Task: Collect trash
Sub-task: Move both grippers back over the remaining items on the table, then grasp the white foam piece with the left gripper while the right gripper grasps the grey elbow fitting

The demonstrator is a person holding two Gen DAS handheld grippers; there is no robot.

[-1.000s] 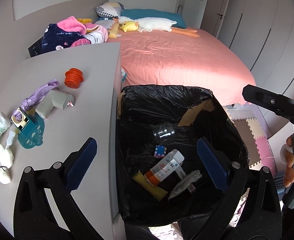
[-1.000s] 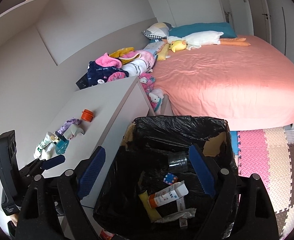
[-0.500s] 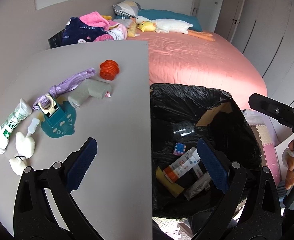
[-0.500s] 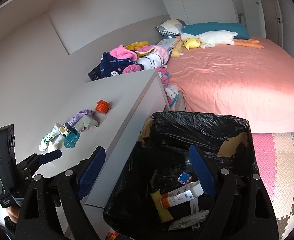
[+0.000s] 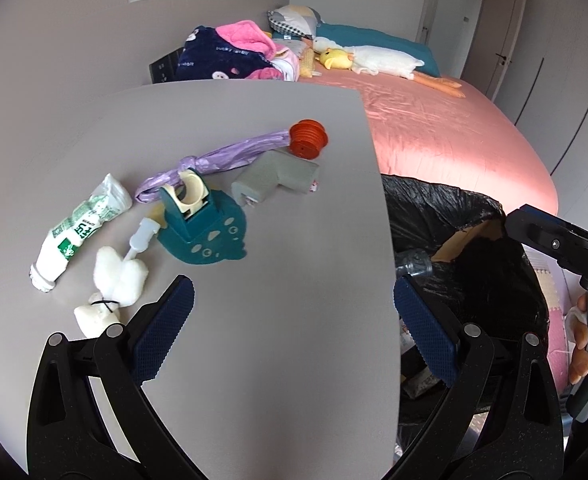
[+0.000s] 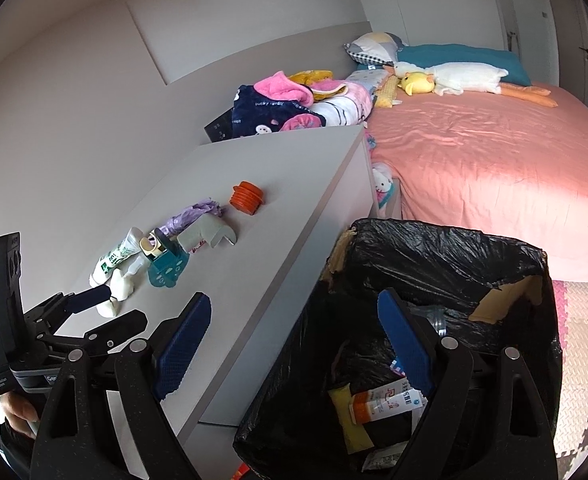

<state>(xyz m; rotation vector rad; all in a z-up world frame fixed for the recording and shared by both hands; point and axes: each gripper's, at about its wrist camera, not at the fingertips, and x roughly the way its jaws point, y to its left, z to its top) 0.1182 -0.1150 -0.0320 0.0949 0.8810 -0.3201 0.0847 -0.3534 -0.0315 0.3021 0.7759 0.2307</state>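
My left gripper stands open and empty over the grey cabinet top, just short of the clutter. That clutter is a green-and-white tube, a white fluffy piece, a teal tape dispenser, a purple twisted bag, a grey foam corner and an orange cap. My right gripper is open too, straddling the cabinet edge and the black-lined bin. Inside the bin lie a white-and-orange tube and a yellow wrapper.
A pink bed with plush toys and pillows fills the right side. Folded clothes are piled behind the cabinet. Foam floor mats lie right of the bin. A hand holds each gripper's handle.
Both grippers have slid left, away from the bin. The left one was over the bin's opening and now hangs over the cabinet top. Jaws have stayed wide.
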